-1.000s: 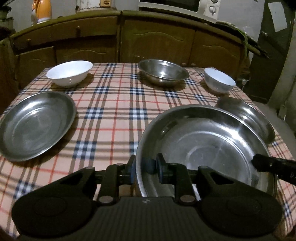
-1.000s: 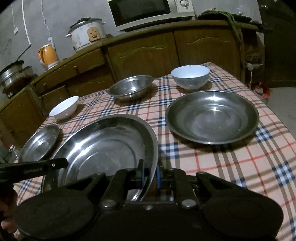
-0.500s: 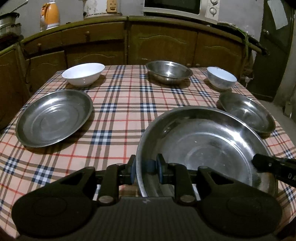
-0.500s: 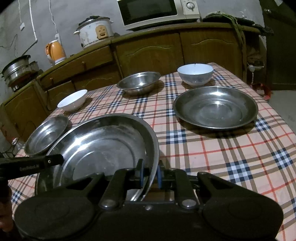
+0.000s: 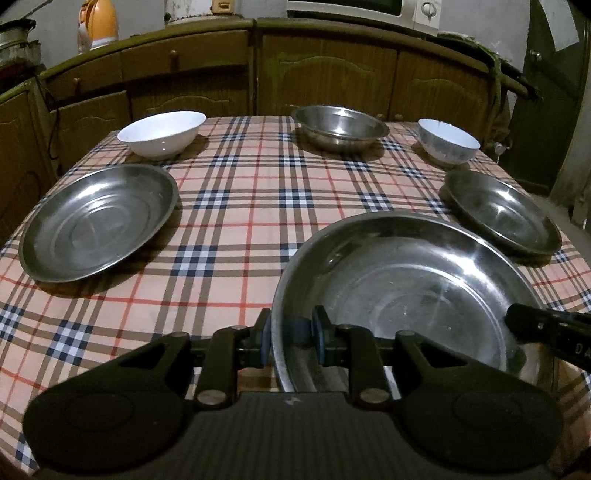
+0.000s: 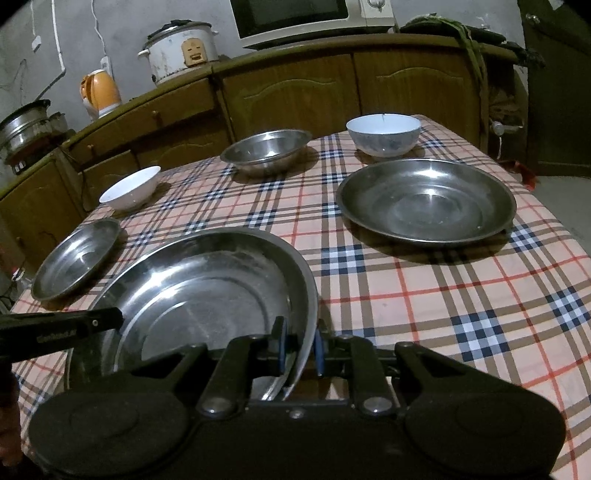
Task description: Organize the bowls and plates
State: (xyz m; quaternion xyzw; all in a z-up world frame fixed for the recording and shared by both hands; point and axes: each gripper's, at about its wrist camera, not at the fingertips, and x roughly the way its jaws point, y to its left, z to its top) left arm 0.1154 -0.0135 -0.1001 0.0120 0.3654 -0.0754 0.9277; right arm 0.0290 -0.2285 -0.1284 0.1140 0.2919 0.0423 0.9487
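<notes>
Both grippers hold one large steel plate above the near edge of the checked table. My left gripper is shut on its left rim. My right gripper is shut on its right rim; the plate also shows in the right wrist view. A steel plate lies at the left and another steel plate at the right. At the back stand a white bowl, a steel bowl and a second white bowl.
The checked tablecloth covers the table. Brown cabinets run behind it, with a rice cooker, an orange kettle and a microwave on the counter.
Both grippers have risen and drawn back with the large plate held between them, so more of the table shows. The other plates and bowls have not moved.
</notes>
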